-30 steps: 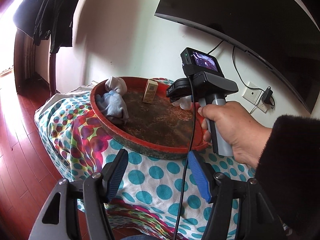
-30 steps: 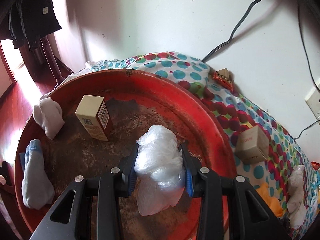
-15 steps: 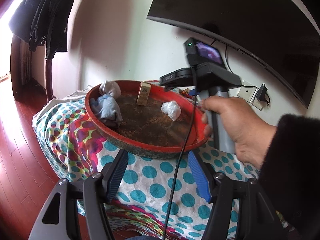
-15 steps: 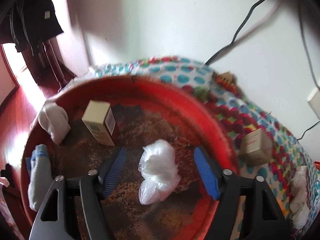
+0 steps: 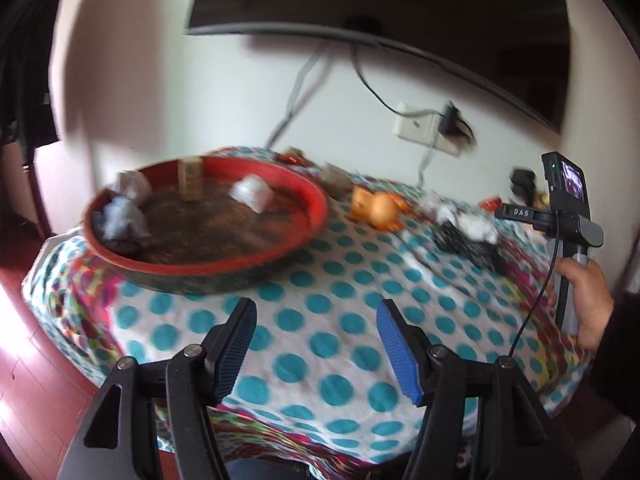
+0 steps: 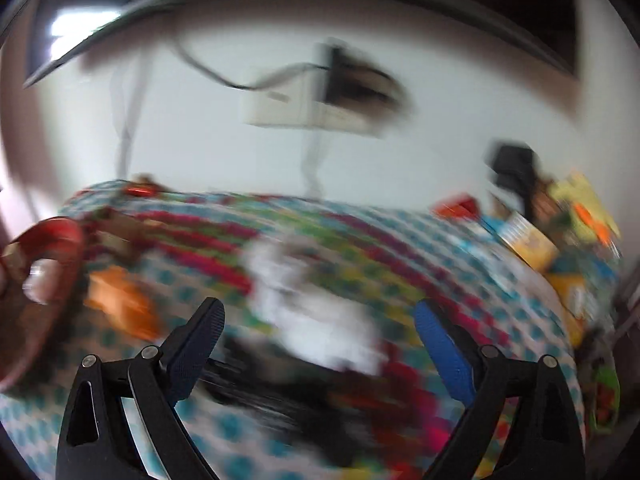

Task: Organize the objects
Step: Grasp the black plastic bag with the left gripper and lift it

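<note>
Both grippers empty over the dotted cloth, loose items waiting outside the red tray

The right gripper [image 6: 318,344], jaws opening wide with nothing between them, faces a blurred white bundle [image 6: 320,316] and black item right of the red tray [image 5: 316,200]; the left gripper [image 5: 316,344] hangs part open, empty, at the near edge. Risk: a hasty reach could snag the cloth [image 5: 344,280] or grab both items together.

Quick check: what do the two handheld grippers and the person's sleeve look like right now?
Both the left gripper and the right gripper have black frames with ribbed blue pads. The right one's grey handle carries a small screen, white "DAS" lettering and a black cable. The sleeve is dark.
</note>
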Demonstrator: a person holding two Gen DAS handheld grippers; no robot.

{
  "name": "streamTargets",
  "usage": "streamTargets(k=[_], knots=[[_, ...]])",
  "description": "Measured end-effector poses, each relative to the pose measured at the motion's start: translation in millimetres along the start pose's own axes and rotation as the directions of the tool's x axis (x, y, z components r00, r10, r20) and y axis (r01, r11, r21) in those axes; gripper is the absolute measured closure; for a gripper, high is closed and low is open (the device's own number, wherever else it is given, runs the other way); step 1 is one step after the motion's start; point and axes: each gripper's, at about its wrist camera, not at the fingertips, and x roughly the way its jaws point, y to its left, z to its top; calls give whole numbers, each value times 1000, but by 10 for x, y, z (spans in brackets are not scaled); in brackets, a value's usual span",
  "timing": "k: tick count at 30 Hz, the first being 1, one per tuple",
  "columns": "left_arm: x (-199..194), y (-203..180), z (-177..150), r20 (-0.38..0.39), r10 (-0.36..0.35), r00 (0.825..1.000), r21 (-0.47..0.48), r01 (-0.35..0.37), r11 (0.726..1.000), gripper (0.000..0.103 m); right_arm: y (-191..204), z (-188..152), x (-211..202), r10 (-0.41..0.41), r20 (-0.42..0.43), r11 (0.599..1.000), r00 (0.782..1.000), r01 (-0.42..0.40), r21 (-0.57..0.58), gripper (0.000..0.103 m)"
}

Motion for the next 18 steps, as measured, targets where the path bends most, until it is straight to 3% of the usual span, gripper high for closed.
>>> streamTargets(k=[5,10,13,18], knots=[[200,-410,-85,-78,-81,994,71,86,994,39,-712,-204,95,-20,-34,994,999,23,108,8],[355,-924,151,-63,-84,994,159,93,983,39,-891,-347,170,19,-43,989,999,-12,148,6],[528,-1250,372,-61,-130,990,194,139,971,39,-1029,-368,188,67,-27,976,997,-60,211,4],[1040,-1645,645,-105,-135,985,183,152,971,39,-1252,-439,265,137,-33,937,990,-119,329,0]])
